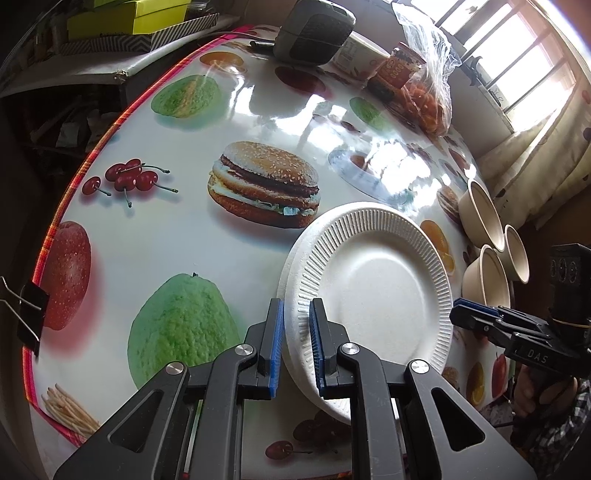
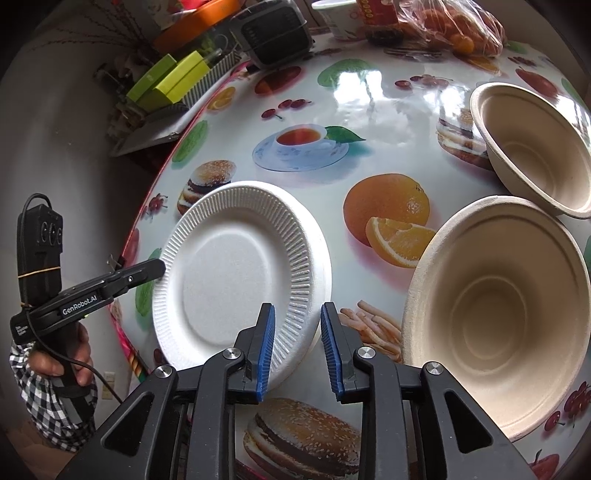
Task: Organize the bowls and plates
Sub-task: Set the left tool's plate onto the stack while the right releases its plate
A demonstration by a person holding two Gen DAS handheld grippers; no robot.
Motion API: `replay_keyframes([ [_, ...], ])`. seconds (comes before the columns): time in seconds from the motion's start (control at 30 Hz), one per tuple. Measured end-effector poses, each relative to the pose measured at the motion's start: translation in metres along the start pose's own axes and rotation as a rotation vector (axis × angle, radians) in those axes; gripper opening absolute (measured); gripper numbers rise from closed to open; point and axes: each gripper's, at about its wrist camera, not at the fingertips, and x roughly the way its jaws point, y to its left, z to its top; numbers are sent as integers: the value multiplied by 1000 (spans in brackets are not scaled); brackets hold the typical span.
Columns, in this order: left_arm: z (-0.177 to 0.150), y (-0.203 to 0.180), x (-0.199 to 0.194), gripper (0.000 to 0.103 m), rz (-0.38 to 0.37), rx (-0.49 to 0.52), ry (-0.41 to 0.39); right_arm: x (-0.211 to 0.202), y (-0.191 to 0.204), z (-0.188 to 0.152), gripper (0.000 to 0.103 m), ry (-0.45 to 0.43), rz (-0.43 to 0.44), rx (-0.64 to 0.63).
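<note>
1. The left gripper (image 1: 297, 345) is clenched on the near rim of the white foam plates (image 1: 369, 291); its blue pads press the fluted edge from both sides. There look to be two plates stacked, the lower rim peeking out on the left. The stack sits on the fruit-print tablecloth (image 1: 184, 229), overhanging nothing that I can see. Risk: a pinch on so thin a rim could crease the foam, or lift only the top plate and leave the other behind.

2. The right gripper (image 2: 297, 349) is released: its pads straddle the plates' (image 2: 236, 273) right rim with a clear gap on each side. Risk: if the left hand pulls now, the stack has one hold only and may swing or slip free.

3. Just beside the right gripper stands the nearest paper bowl (image 2: 495, 314), upright and empty. Risk: a sideways sweep of the plates or the right fingers could knock this light bowl along the slick cloth.

4. Behind it a second paper bowl (image 2: 535, 147) leans on the first one's rim, tilted. Risk: nudging the near bowl would likely drop it.

5. Far off, the bag of oranges (image 2: 450, 29) and a black speaker (image 2: 277, 33) crowd the table's back edge, limiting space for stacks there.
</note>
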Motion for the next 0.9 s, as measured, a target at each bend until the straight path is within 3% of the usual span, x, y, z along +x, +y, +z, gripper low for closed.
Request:
replay_keyframes([
  [0.27, 0, -1, -1, 16, 3, 3, -5, 0, 1, 1, 26, -1, -1, -6],
  [0.4, 1, -1, -4, 26, 3, 8, -13, 0, 2, 0, 27, -4, 1, -8],
  [0.53, 1, -3, -7, 27, 6, 13, -25, -3, 5, 0, 29, -22, 2, -13],
  [0.63, 2, -5, -13, 39, 8, 18, -44, -10, 8, -1, 32, -46, 6, -17],
  [0.9, 8, -24, -31, 40, 4, 63, -108, -35, 14, -6, 37, -128, -13, -35],
])
